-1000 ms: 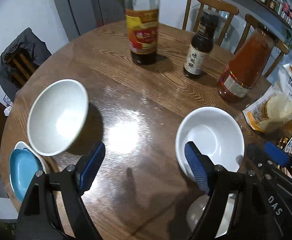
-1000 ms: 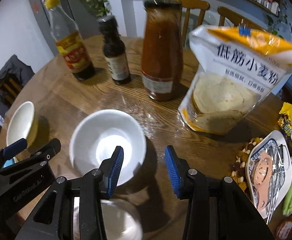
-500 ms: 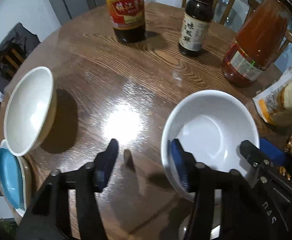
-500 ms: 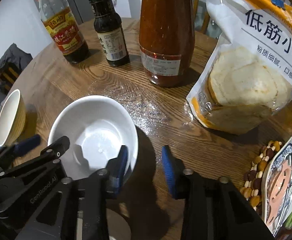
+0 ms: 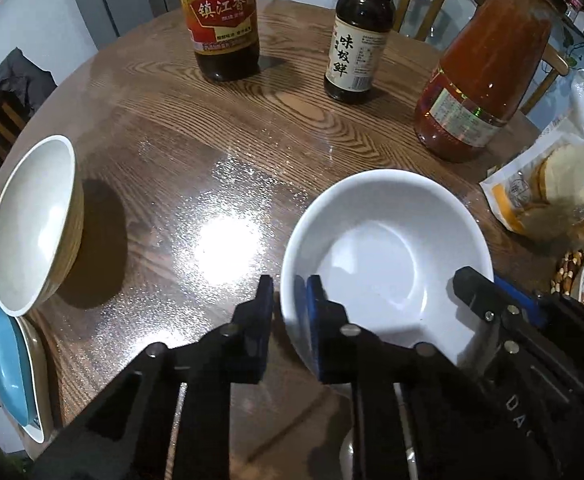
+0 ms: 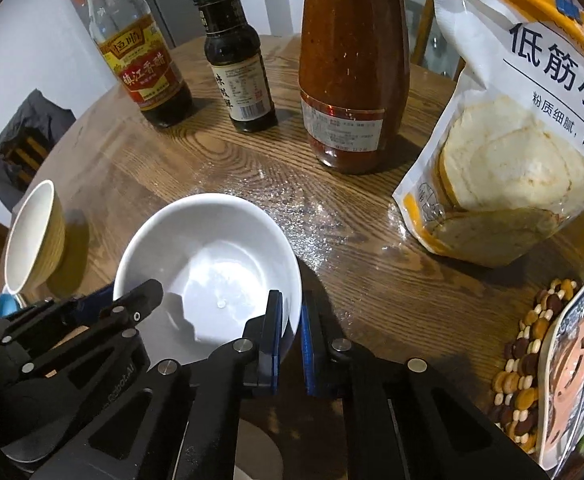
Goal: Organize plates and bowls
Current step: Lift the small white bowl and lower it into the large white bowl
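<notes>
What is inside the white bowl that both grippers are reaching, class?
The white bowl holds no food: only one finger of the left gripper and one of the right gripper, each astride its rim. The bottom beneath the fingers is hidden.
</notes>
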A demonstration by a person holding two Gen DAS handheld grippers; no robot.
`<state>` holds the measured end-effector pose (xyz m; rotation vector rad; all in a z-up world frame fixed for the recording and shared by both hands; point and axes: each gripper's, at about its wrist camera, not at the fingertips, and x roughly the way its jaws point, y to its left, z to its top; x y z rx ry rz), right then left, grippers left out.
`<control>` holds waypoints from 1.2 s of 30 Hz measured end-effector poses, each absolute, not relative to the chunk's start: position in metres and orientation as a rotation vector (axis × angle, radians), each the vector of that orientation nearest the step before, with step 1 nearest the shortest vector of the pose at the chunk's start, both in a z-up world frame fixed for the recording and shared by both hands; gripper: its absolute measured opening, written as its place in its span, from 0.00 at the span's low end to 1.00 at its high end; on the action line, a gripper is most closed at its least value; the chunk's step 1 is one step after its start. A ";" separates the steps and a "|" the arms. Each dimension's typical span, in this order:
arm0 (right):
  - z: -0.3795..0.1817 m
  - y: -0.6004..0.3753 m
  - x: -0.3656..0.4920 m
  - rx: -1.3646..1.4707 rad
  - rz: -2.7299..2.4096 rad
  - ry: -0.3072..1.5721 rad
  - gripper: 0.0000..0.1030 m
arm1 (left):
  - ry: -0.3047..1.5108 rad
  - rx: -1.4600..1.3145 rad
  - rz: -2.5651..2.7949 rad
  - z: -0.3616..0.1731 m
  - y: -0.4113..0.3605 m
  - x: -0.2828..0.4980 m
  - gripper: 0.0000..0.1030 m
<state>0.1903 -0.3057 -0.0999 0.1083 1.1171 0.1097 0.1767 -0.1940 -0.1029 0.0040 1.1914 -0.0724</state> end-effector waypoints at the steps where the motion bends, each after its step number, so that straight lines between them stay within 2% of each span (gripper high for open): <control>1: -0.099 -0.306 0.190 0.117 0.112 1.116 0.09 | 1.194 0.000 -0.076 -0.103 -0.194 0.177 0.12; 20: -0.066 -0.287 0.180 0.124 0.147 1.056 0.09 | 1.138 -0.041 -0.076 -0.076 -0.169 0.171 0.11; 36: -0.027 -0.195 0.178 0.087 0.230 0.983 0.09 | 1.053 -0.044 -0.025 -0.041 -0.071 0.166 0.14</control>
